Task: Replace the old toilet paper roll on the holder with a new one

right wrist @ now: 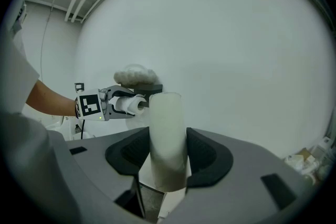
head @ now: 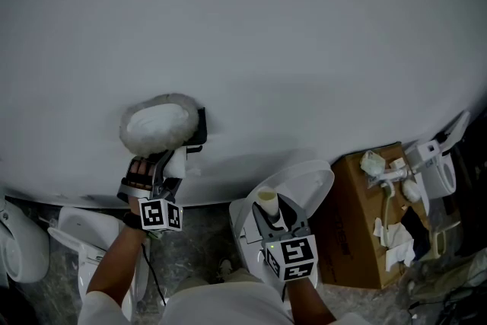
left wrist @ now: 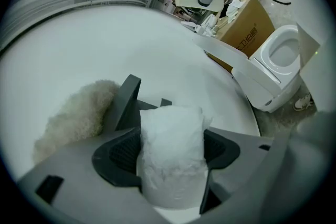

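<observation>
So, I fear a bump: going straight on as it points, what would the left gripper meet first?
Probably the dark holder just past its toilet paper roll, then the wall; depth is unclear.

— How are the arms clothed?
— White sleeves [head: 101, 308] are worn.
— And the grippers?
— The left gripper [head: 175, 160] and the right gripper [head: 272, 214] are built in grey, fitted with dark textured pads [right wrist: 128, 153] and topped by black-and-white marker cubes [head: 160, 215]. A thin black cable [head: 152, 270] is seen below the left one.

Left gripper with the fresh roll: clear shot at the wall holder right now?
Probably yes. Left gripper, shut on the roll, sits right at the holder; nothing between them. Right gripper holds the tube well aside.
</observation>
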`<state>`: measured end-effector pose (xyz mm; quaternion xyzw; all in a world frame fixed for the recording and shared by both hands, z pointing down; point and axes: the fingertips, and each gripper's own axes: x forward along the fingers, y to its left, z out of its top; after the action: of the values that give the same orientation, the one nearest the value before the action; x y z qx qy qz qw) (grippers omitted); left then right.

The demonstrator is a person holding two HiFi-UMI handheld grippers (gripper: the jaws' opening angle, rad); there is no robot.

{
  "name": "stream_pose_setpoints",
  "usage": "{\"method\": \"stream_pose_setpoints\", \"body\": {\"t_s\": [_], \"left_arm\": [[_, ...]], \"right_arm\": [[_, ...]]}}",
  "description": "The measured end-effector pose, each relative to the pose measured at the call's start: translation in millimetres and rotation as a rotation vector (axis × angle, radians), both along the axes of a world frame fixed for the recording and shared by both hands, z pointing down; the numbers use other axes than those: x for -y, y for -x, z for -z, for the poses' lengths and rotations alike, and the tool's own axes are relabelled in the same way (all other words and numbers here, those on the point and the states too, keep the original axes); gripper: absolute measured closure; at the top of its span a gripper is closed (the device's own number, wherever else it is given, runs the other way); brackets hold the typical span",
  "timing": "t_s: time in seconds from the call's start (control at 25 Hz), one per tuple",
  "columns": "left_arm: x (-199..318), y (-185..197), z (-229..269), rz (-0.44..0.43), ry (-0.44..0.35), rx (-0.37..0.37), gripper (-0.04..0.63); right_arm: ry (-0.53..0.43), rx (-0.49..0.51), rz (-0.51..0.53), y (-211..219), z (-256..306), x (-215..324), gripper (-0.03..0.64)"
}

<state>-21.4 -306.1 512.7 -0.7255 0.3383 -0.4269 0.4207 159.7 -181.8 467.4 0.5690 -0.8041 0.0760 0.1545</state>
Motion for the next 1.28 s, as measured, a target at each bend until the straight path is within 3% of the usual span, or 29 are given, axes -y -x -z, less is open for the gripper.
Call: {"method": "stream_pose_setpoints", "body": {"t_s": [0.2,0.56,1.0,1.28], "left_arm": [[-13,3,3,0.023,0.09,-0.068,0.223],[-53,18,4,-0.008,0.163,-0.105,0.21],[-79,43,20,0.011,0.165,-0.23,0.209],[-84,63,35,0.067,0.191,-0.427,0.21]], "right_arm": [[-0.004,-0.005,-0.018,5,4,-10,0.413],[-0.003,0.003,-0.007,33,10,-25,0.413],[-0.007,0.006,0.021,61,13,-32,0.413],[-0.013,-0.003,0.042,72,15,-33,0.413]]}}
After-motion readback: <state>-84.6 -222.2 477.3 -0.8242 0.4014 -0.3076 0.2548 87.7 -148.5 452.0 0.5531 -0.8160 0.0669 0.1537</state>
